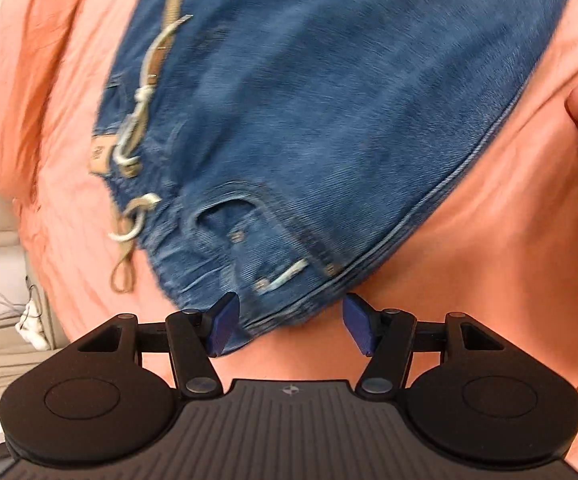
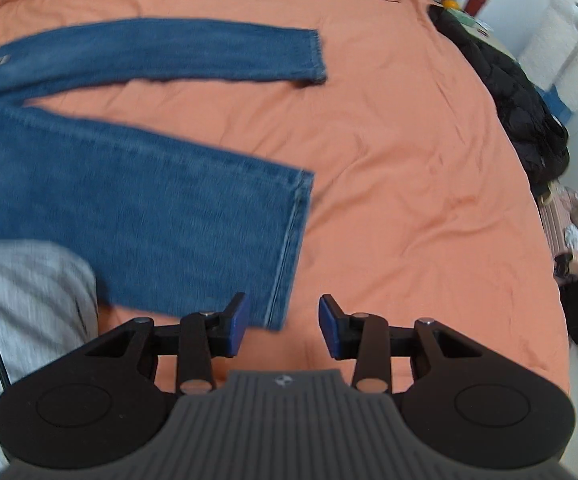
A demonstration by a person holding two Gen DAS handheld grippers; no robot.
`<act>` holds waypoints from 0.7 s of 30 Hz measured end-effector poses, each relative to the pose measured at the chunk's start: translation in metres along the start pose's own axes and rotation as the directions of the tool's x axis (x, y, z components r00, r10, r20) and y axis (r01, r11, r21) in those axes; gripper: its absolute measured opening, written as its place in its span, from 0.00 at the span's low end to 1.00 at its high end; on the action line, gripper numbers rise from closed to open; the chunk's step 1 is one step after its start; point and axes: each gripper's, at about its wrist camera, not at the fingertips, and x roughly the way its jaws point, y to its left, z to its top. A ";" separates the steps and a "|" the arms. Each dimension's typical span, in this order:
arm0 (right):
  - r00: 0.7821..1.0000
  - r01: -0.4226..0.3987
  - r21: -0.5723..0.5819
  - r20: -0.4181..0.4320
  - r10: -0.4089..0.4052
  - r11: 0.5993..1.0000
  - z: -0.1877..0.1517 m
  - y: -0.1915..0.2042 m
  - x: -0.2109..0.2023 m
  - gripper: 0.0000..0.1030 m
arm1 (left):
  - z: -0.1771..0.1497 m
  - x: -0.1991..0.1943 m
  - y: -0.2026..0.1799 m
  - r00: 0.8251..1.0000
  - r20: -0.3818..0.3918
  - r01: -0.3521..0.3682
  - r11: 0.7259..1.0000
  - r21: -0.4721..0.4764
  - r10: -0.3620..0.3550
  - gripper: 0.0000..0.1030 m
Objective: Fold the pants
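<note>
The pants [image 2: 129, 184] — blue jeans — lie spread flat on the orange bed [image 2: 409, 160], their two legs splayed apart in a V with bare sheet between them, so by the look of it no fold has been made yet. The near leg's hem [image 2: 293, 248] ends just ahead of the right hand-held gripper [image 2: 283, 326], whose jaws stand apart with the hem's corner between them, nothing pinched. At the other end of the pants, the left hand-held gripper [image 1: 289, 322] has its jaws apart around the waistband corner [image 1: 281, 304] by the front pocket [image 1: 229, 224], apparently not yet closed on the denim; a cord belt [image 1: 141, 120] trails along the waist beyond it. Everything seems left to do — bring one leg over the other, then fold lengthwise. Dark clothing [image 2: 521, 112] is heaped past the bed's far edge.
</note>
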 end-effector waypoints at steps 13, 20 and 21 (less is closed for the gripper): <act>0.999 0.007 -0.457 -0.043 -0.030 0.889 -0.028 0.073 0.036 0.35 | 0.012 0.008 -0.011 0.999 0.027 -0.021 0.979 -0.201 0.027 0.35; 0.998 0.018 -0.600 -0.037 -0.050 0.800 -0.031 0.088 0.070 0.35 | -0.008 -0.031 0.022 0.987 0.141 -0.002 0.876 -0.483 0.080 0.18; 0.998 0.022 -0.623 -0.028 -0.050 0.782 -0.032 0.091 0.074 0.35 | -0.009 -0.038 0.027 0.984 0.155 0.004 0.859 -0.511 0.088 0.18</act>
